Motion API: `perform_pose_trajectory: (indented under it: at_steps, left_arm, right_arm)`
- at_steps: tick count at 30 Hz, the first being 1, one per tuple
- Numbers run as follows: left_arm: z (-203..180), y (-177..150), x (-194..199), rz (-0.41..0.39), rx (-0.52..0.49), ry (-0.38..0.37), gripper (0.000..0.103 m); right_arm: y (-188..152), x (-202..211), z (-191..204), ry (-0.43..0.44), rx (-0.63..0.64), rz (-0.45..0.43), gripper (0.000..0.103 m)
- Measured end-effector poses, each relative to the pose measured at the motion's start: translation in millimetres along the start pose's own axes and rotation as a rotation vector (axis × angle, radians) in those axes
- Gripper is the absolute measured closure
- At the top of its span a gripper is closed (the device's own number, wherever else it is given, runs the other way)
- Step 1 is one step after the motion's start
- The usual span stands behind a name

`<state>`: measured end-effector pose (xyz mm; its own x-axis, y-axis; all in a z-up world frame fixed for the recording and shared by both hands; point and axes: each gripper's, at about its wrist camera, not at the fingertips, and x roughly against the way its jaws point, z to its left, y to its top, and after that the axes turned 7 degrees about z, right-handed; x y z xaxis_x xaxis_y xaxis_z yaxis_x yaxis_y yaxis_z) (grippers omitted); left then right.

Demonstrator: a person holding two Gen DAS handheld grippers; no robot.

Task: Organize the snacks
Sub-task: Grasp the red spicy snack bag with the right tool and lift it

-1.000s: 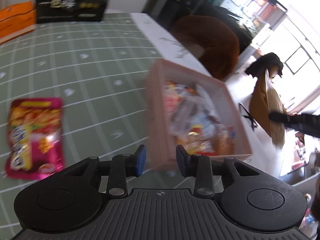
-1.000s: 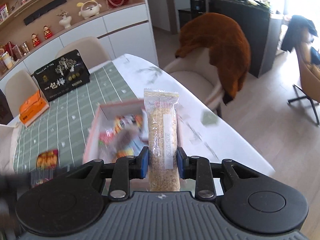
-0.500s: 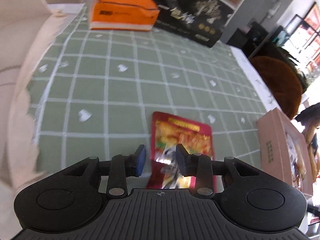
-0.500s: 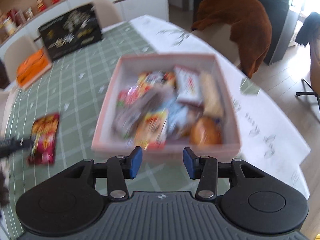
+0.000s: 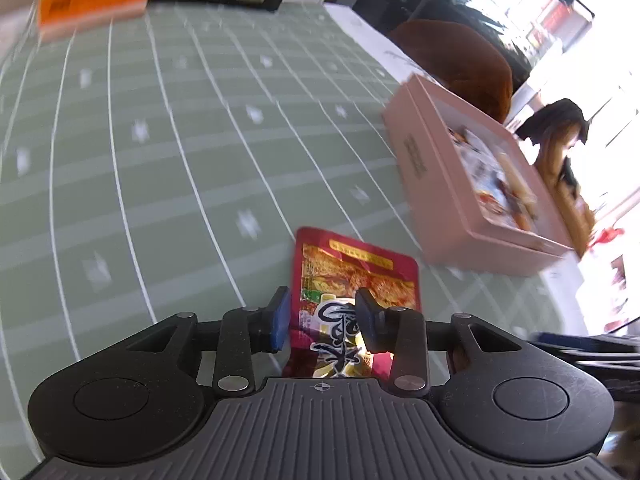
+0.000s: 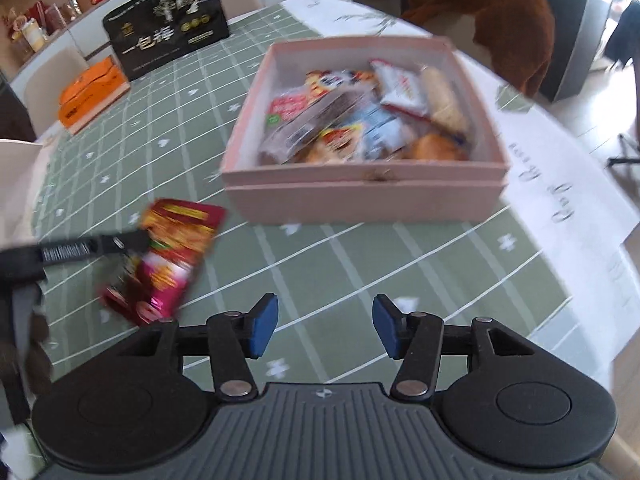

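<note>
Left wrist view: the left tongs (image 5: pixel 322 318) stand over the near end of a red snack pouch (image 5: pixel 354 280) at lower centre of the frame, one pad at each long edge; whether the pads press on it cannot be told. In the right wrist view the pouch (image 6: pixel 168 256) appears blurred at left of the frame, seemingly raised off the green checked table (image 6: pixel 360 264). The right tongs (image 6: pixel 325 330) are empty with jaws apart, having just been opening. The pink box (image 6: pixel 360 196), upper centre of that frame, already holds many packets. Judged handling: the pouch is light, thin and limp, its foil film glossy and likely slippery; it will droop if taken at one end. Best hold is across the flat sealed edge or mid-width, with modest pressure so the contents are not crushed
</note>
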<state>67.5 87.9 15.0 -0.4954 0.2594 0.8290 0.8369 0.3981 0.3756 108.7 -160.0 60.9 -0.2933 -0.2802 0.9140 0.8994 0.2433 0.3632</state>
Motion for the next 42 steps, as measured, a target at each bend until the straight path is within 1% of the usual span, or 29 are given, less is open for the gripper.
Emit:
perform_pose_trajectory:
  at_steps: [2,4,5,6,8,10,11,13,15,17,22,24,28,33,36,37,39,40,42]
  left_arm:
    - [-3,-12,2,0.022,0.048,-0.047,0.065]
    - [-7,-22,1,0.054,0.063,-0.097,0.065]
    - [-7,-24,2,0.060,0.071,-0.109,0.066]
    - [-5,-27,5,0.058,0.081,-0.105,0.067]
    - [0,-29,12,0.031,0.103,-0.065,0.067]
    - [7,-31,18,0.015,0.124,-0.026,0.067]
    - [11,-32,20,0.015,0.136,-0.017,0.067]
    - [16,-36,29,0.015,0.142,-0.004,0.067]
    - [19,-38,34,0.008,0.144,0.007,0.067]
    - [24,-40,39,-0.007,0.153,0.011,0.067]
    - [33,-42,45,-0.022,0.178,0.013,0.067]
    - [36,-42,46,-0.024,0.182,0.008,0.067]
    - [37,-44,47,-0.024,0.187,-0.001,0.067]
    - [34,-44,48,-0.029,0.177,-0.013,0.067]
    - [31,-46,51,-0.028,0.161,-0.021,0.067]
    - [29,-46,51,-0.026,0.153,-0.025,0.067]
    - [26,-48,52,-0.020,0.136,-0.028,0.067]
    - [24,-49,52,-0.014,0.128,-0.030,0.067]
    - [17,-51,49,0.002,0.111,-0.045,0.067]
  right_arm:
    - [-3,-5,8,0.034,0.004,0.021,0.050]
    - [-7,-12,16,0.085,-0.002,0.054,0.050]
    - [-10,-16,21,0.113,-0.005,0.075,0.049]
    - [-11,-20,25,0.127,-0.004,0.089,0.049]
    - [-12,-27,36,0.121,0.006,0.105,0.049]
    - [-10,-33,46,0.101,0.010,0.105,0.042]
    - [-8,-35,49,0.095,0.003,0.100,0.035]
    - [-5,-39,53,0.092,-0.022,0.104,0.028]
    - [-2,-43,59,0.094,-0.038,0.110,0.017]
    - [0,-48,67,0.080,-0.031,0.109,0.010]
    - [2,-61,91,-0.034,0.046,0.082,0.000]
    - [3,-65,98,-0.071,0.055,0.060,0.000]
    - [0,-66,100,-0.099,0.046,0.021,0.000]
    - [2,-68,101,-0.103,0.073,0.036,0.000]
    - [2,-68,104,-0.089,0.132,0.051,0.002]
    - [1,-67,103,-0.084,0.157,0.052,0.004]
    - [-3,-59,101,-0.058,0.214,0.053,0.024]
    - [-5,-54,99,-0.038,0.230,0.065,0.029]
    - [-9,-45,90,-0.031,0.226,0.082,0.036]
